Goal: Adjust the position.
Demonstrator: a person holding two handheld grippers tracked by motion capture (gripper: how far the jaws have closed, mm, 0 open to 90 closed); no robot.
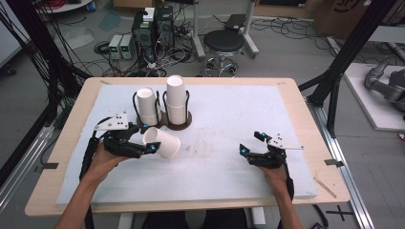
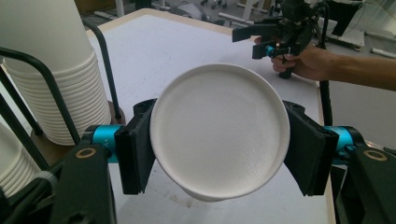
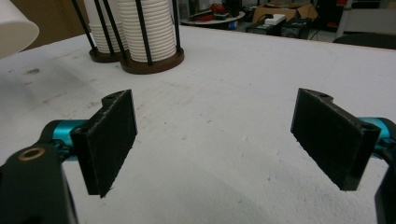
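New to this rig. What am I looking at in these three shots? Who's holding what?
No robot here: a person holds a handheld tool with two jaws in each hand. The high view looks down on the table from above the person's side. The other two pictures come from cameras riding on each tool, looking along its black jaws. The left gripper is shut on a white paper cup held on its side; the left gripper view shows the cup's base between the pads. The right gripper is open with nothing between its jaws. Farther back stands a brown cup holder with two stacks of cups.
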